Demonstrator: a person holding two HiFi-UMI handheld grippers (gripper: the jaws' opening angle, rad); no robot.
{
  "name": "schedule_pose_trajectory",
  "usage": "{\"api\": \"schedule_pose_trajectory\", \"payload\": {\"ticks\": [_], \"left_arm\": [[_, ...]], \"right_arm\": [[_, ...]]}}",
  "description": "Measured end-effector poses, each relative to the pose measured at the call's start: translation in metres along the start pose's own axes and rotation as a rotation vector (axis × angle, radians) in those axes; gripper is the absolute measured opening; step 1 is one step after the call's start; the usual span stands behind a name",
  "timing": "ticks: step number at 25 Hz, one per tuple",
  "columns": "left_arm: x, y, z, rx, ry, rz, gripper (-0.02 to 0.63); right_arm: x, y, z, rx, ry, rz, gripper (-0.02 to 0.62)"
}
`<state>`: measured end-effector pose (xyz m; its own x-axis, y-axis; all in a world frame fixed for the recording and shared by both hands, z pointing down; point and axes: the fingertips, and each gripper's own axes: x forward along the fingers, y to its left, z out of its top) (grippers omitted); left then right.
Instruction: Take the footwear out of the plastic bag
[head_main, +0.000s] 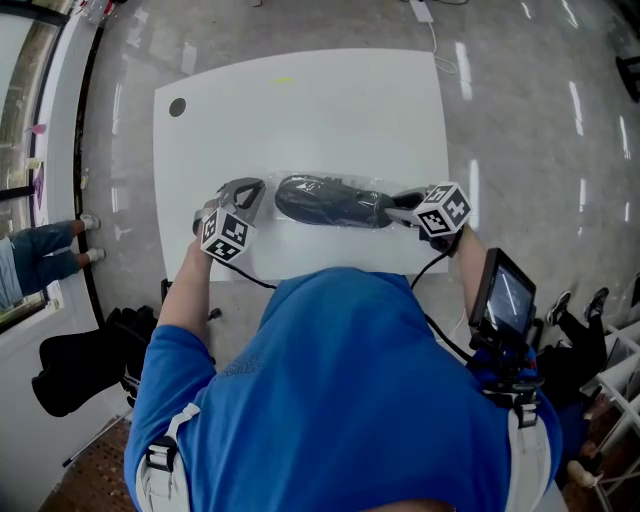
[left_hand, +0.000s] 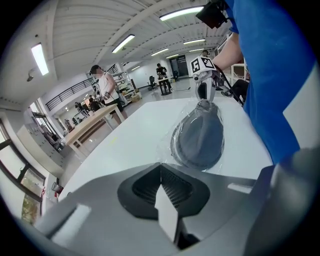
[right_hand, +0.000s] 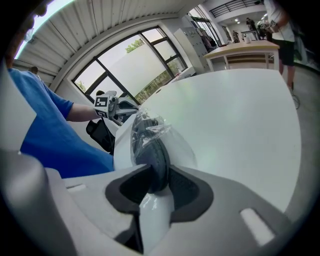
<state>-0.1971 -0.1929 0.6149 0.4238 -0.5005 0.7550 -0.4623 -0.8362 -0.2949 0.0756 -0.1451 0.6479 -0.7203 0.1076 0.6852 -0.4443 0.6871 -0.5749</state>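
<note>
At mid-frame, a shoe (head_main: 330, 203) inside a clear bag (right_hand: 182, 147) is pinched by the right gripper (head_main: 402, 205), the bag's edge by the left gripper (head_main: 250, 193).

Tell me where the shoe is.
Head view: the dark shoe lies in the plastic bag on the table, at its near edge, between the left gripper and the right gripper, which grips its end.

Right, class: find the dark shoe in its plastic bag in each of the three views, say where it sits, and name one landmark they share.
Head view: shoe at centre, on the white table, near its front edge, between left gripper and right gripper.
Left gripper view: shoe right of centre, beyond jaws shut on the plastic bag.
Right gripper view: shoe lower centre, its end clamped in the jaws.
Shared landmark: the white table.
</note>
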Motion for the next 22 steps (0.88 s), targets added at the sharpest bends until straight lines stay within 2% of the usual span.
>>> {"api": "schedule_pose_trajectory", "payload": {"ticks": [8,16,20,22], "left_arm": [[-0.024,0.006,-0.031,-0.01,0.024,0.013,0.009],[-0.023,0.011,-0.038,-0.002,0.039,0.037,0.009],[-0.023,0.012,-0.036,0.011,0.039,0.051,0.009],[-0.024,0.013,-0.036,0.018,0.04,0.059,0.009]], "right_arm": [[-0.016,0.01,-0.015,0.044,-0.03,-0.061,0.104],[-0.028,0.0,-0.037,0.061,-0.029,-0.084,0.103],[-0.024,0.003,-0.04,-0.022,0.021,-0.098,0.121],[-0.021,0.008,-0.04,-0.092,0.065,-0.094,0.161]]}}
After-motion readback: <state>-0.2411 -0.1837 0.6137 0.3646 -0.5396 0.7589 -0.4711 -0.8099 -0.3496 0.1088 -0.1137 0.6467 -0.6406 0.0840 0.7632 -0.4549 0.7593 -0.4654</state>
